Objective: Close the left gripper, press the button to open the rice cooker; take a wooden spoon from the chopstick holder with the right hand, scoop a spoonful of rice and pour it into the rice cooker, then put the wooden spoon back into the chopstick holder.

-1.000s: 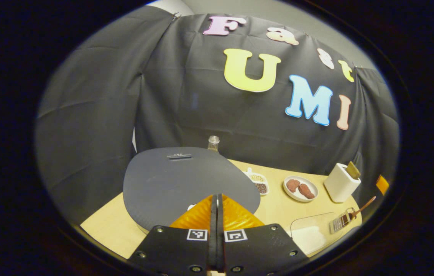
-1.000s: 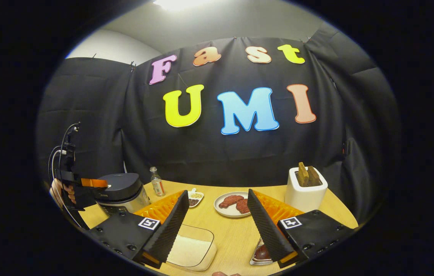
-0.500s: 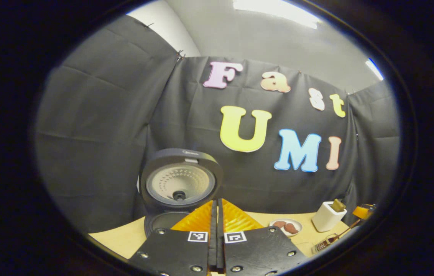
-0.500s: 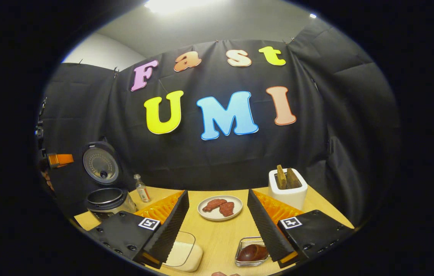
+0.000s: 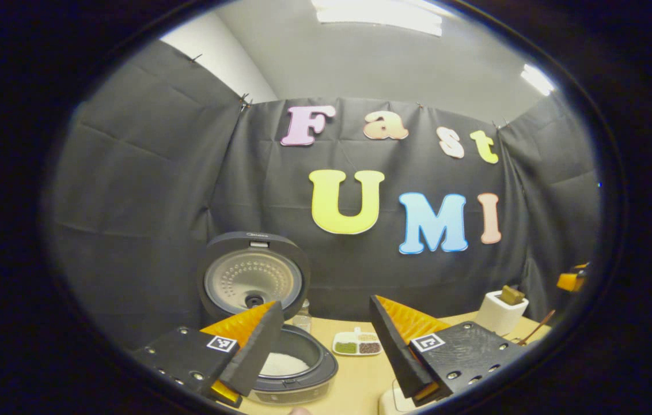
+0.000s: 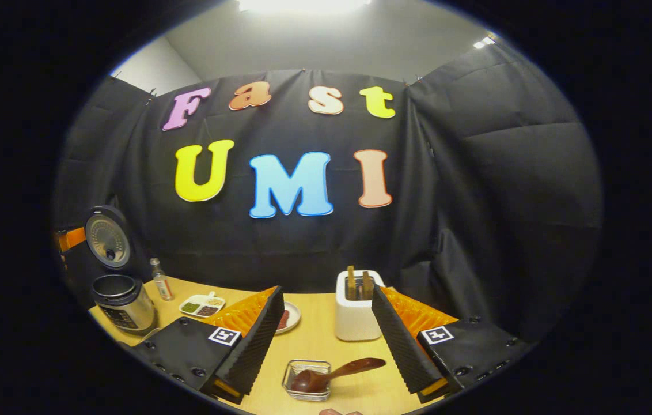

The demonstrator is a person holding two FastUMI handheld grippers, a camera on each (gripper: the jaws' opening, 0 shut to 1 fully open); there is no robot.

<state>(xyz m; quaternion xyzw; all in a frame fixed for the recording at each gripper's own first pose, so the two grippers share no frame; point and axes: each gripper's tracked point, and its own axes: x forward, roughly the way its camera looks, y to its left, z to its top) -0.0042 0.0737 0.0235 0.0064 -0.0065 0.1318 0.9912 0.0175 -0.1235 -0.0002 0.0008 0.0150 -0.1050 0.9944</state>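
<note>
Your rice cooker [image 5: 280, 369] stands open, so the press is done. Your left gripper [image 5: 320, 360] hangs with jaws spread above it, holding nothing. Your right gripper [image 6: 326, 346] is also spread and empty, just above the wooden spoon [image 6: 332, 374] in its wire holder [image 6: 306, 383]. Grip the slim handle off-centre and it may twist free.

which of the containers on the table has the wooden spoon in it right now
The small wire basket nearest the right gripper holds the wooden spoon; the white holder behind it has upright wooden pieces instead.
</note>
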